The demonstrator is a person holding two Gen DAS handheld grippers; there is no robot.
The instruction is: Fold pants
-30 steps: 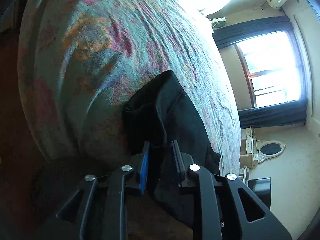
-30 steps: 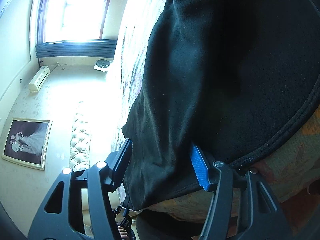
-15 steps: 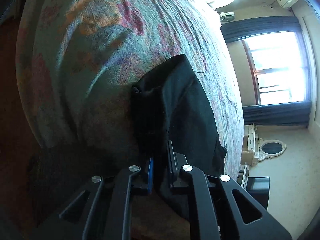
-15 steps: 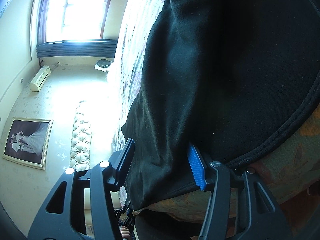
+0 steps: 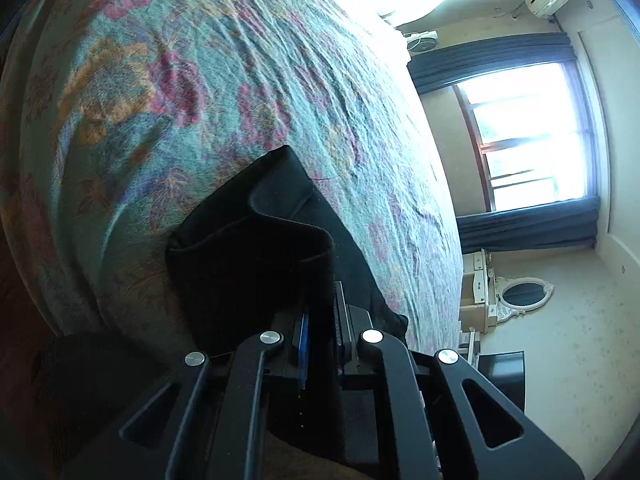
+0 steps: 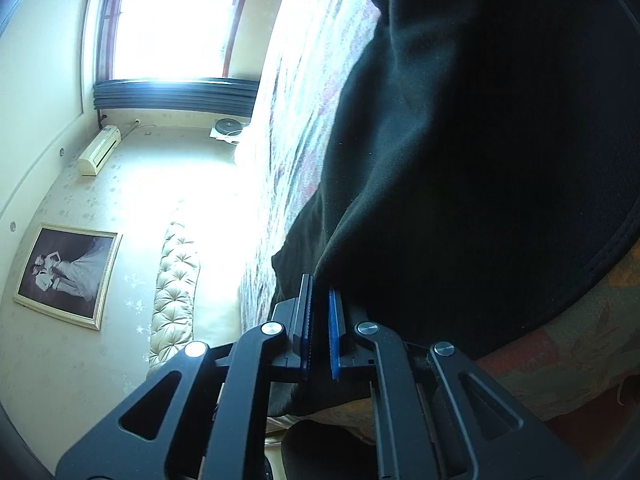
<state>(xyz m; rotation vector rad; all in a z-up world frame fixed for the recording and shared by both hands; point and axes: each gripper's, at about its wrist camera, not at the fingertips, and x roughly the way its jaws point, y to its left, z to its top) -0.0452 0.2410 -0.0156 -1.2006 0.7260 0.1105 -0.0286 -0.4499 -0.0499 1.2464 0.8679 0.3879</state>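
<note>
Black pants (image 5: 256,256) spread on a bed under a floral bedspread (image 5: 168,92) in teal, pink and orange, near the bedspread's rounded edge. Left tool (image 5: 320,320) pressed together, pinching a raised fold of the pants' dark cloth between its blue-lined pads; cloth standing up in a curled lip just above the bedspread. Right tool (image 6: 319,312) likewise closed tight on the pants (image 6: 480,140), a hem of black fabric caught between its pads, the rest of the garment draped over the bedspread (image 6: 580,336) beside it, a stitched seam curving along the cloth's lower border. Beyond the bedspread, well apart from it: a bright window (image 5: 532,136) with dark curtains, a framed picture (image 6: 68,276) on the wall, and a tufted headboard (image 6: 176,292) at the bed's end.
</note>
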